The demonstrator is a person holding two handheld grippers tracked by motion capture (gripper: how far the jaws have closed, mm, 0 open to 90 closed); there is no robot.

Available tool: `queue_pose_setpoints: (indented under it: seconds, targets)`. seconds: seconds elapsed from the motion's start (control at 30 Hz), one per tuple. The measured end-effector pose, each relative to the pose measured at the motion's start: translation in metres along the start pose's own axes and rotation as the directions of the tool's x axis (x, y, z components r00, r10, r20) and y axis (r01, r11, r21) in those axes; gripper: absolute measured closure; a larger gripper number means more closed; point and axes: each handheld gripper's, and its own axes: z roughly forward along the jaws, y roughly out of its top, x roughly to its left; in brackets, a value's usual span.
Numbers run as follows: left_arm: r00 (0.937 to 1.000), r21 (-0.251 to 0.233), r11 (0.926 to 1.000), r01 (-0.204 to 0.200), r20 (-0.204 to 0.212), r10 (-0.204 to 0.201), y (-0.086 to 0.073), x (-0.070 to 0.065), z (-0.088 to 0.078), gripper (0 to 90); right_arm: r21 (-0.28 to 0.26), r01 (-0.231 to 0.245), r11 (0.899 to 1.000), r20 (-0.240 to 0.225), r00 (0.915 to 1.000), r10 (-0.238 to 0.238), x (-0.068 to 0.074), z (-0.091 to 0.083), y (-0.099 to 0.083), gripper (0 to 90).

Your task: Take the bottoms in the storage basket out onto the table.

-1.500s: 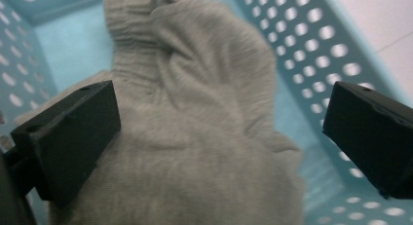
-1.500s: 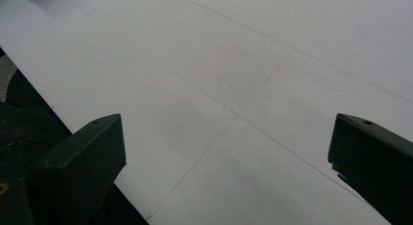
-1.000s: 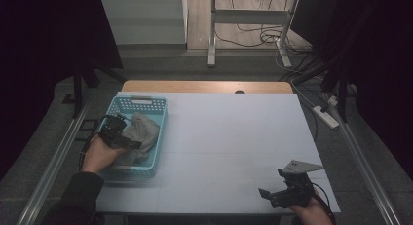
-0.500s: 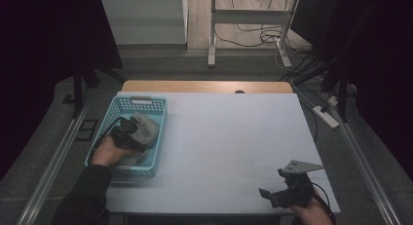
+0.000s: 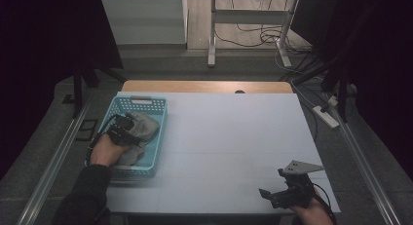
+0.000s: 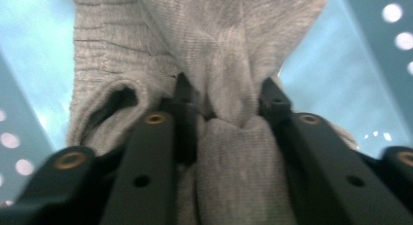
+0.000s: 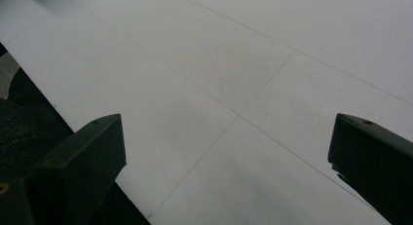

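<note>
Grasp step in hand: left gripper (image 5: pixel 127 129) down inside the turquoise basket (image 5: pixel 142 103), jaws just closed and now clenched on a bunched fold of the grey knitted cloth (image 6: pixel 229 137), fabric pinched between the pads and puckered above them in the left gripper view. Cloth still lying in the basket, toward its far half, heaped against the right-hand wall. Judged next: a straight lift, high enough to carry the trailing fabric over the basket rim, then a swing to the right onto the white tabletop (image 5: pixel 234 137). Care called for at the lift, since the pinch holds only one fold and the rest of the cloth may drag, snag on the perforated wall or tug the light basket along. Basket sitting at the left edge of the tabletop, so little margin on that side and a drop to the floor rail just beyond. Right of the basket, broad bare surface all the way across, ample for spreading. Right gripper (image 5: pixel 287 193) well apart from the basket, at the near right corner, jaws released and wide, nothing between them, low over the tabletop.
</note>
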Motion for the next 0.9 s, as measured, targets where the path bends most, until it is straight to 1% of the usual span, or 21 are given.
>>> queue_pose_setpoints:
  seconds: [0.03,0.13,0.2,0.23,0.27,0.3,0.37,0.4,0.43,0.47,0.5,0.53,0.57,0.63,0.67,0.7,0.73,0.77,0.8,0.83,0.9]
  targets:
    - [0.9999,-0.005,1.0000,-0.007,-0.009,0.007,0.000,-0.001,-0.001,70.9,0.000,0.000,1.000,-0.001,1.0000,0.000,0.000,0.000,0.000,0.5]
    - [0.9999,-0.023,0.9997,-0.001,-0.016,0.001,0.000,-0.002,-0.005,73.5,-0.001,0.000,1.000,-0.003,1.0000,0.000,0.000,0.000,0.000,0.5]
    - [0.9999,-0.077,0.9970,0.011,0.004,-0.010,-0.003,0.002,-0.014,74.0,0.000,0.001,1.000,-0.004,1.0000,-0.001,0.000,0.000,0.000,0.5]
    - [0.9994,-0.100,0.9947,0.024,0.025,-0.022,-0.004,0.005,-0.017,74.1,0.000,0.001,1.000,-0.005,1.0000,-0.001,0.000,0.000,0.000,0.5]
    - [0.9994,-0.100,0.9947,0.024,0.025,-0.022,-0.004,0.005,-0.017,74.1,0.000,0.001,1.000,-0.005,1.0000,-0.001,0.000,0.000,0.000,0.5]
    - [0.9976,-0.120,0.9918,0.044,0.059,-0.037,-0.006,0.008,-0.020,74.1,-0.003,-0.001,1.000,-0.006,1.0000,0.001,0.000,0.000,0.000,0.5]
    - [0.9922,-0.165,0.9838,0.070,0.113,-0.052,-0.009,0.013,-0.028,74.3,-0.002,-0.002,1.000,-0.006,1.0000,0.002,0.000,0.000,0.000,0.5]
    - [0.9897,-0.216,0.9731,0.080,0.133,-0.052,-0.012,0.015,-0.035,74.3,-0.001,-0.002,1.000,-0.007,1.0000,0.002,0.000,0.000,0.000,0.5]
    - [0.9897,-0.216,0.9731,0.080,0.133,-0.052,-0.012,0.015,-0.035,74.3,-0.001,-0.002,1.000,-0.007,1.0000,0.002,0.000,0.000,0.000,0.5]
    - [0.9911,-0.243,0.9674,0.071,0.127,-0.041,-0.013,0.015,-0.039,74.3,-0.001,-0.002,1.000,-0.007,1.0000,0.002,0.000,0.000,0.000,0.5]
    - [0.9946,-0.289,0.9557,0.057,0.099,-0.030,-0.013,0.013,-0.046,74.3,0.000,-0.002,1.000,-0.008,1.0000,0.002,0.000,0.000,0.000,0.5]
    - [0.9946,-0.289,0.9557,0.057,0.099,-0.030,-0.013,0.013,-0.046,74.3,0.000,-0.002,1.000,-0.008,1.0000,0.002,0.000,0.000,0.000,0.5]
    - [0.9954,-0.304,0.9511,0.053,0.093,-0.026,-0.013,0.012,-0.049,74.4,0.001,-0.001,1.000,-0.008,1.0000,0.001,0.000,0.000,0.000,0.5]
    - [0.9952,-0.331,0.9423,0.051,0.096,-0.021,-0.014,0.011,-0.055,74.4,0.001,0.000,1.000,-0.008,1.0000,0.000,0.000,0.000,0.000,0.5]
    - [0.9948,-0.362,0.9313,0.044,0.102,-0.008,-0.014,0.010,-0.060,74.5,0.001,0.000,1.000,-0.009,1.0000,0.000,0.000,0.000,0.000,0.5]
    - [0.9948,-0.362,0.9313,0.044,0.102,-0.008,-0.014,0.010,-0.060,74.5,0.001,0.000,1.000,-0.009,1.0000,0.000,0.000,0.000,0.000,0.5]
    - [0.9937,-0.373,0.9267,0.044,0.112,-0.003,-0.014,0.010,-0.063,74.5,0.001,-0.001,1.000,-0.009,1.0000,0.001,0.000,0.000,0.000,0.5]
    - [0.9932,-0.386,0.9217,0.043,0.117,0.003,-0.015,0.009,-0.065,74.5,0.001,-0.001,1.000,-0.009,1.0000,0.001,0.000,0.000,0.000,0.5]
    - [0.9920,-0.406,0.9130,0.039,0.125,0.014,-0.015,0.008,-0.071,74.5,0.001,-0.001,1.000,-0.010,1.0000,0.001,0.000,0.000,0.000,0.5]
    - [0.9920,-0.406,0.9130,0.039,0.125,0.014,-0.015,0.008,-0.071,74.6,0.001,-0.001,1.000,-0.010,1.0000,0.001,0.000,0.000,0.000,0.5]
    - [0.9921,-0.423,0.9055,0.032,0.123,0.023,-0.015,0.007,-0.076,74.5,0.001,-0.001,1.000,-0.011,0.9999,0.001,0.000,0.000,0.000,0.5]
